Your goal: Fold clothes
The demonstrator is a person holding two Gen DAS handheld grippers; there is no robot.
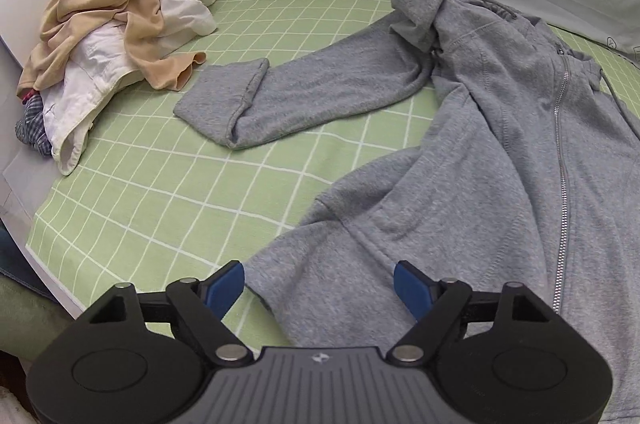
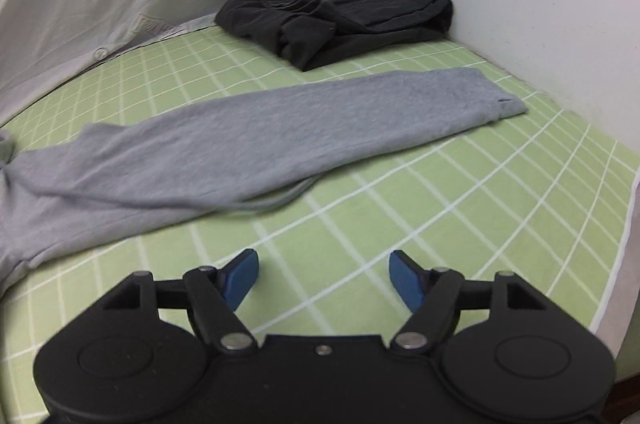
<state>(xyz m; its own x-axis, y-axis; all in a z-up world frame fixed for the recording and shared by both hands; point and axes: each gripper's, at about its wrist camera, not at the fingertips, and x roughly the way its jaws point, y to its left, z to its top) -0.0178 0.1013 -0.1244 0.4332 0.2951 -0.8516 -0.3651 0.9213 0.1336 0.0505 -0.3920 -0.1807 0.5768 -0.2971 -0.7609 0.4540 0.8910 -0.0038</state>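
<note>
Hoodie (image 1: 500,152): lying zipped and unfolded mid-bed (image 1: 160,184), both sleeves spread outward. Left claw (image 1: 319,290): gaping over the hem, gripping nothing. Right claw (image 2: 323,278): gaping, empty, hovering over bare sheet. Next: probably folding 1 sleeve (image 2: 280,120) inward.

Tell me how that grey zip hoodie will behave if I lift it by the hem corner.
The grey zip hoodie looks floppy: it lies in soft folds, so it will likely drape and sag. Its sleeve will probably trail across the green checked sheet. The metal zipper and thick knit suggest some weight.
</note>
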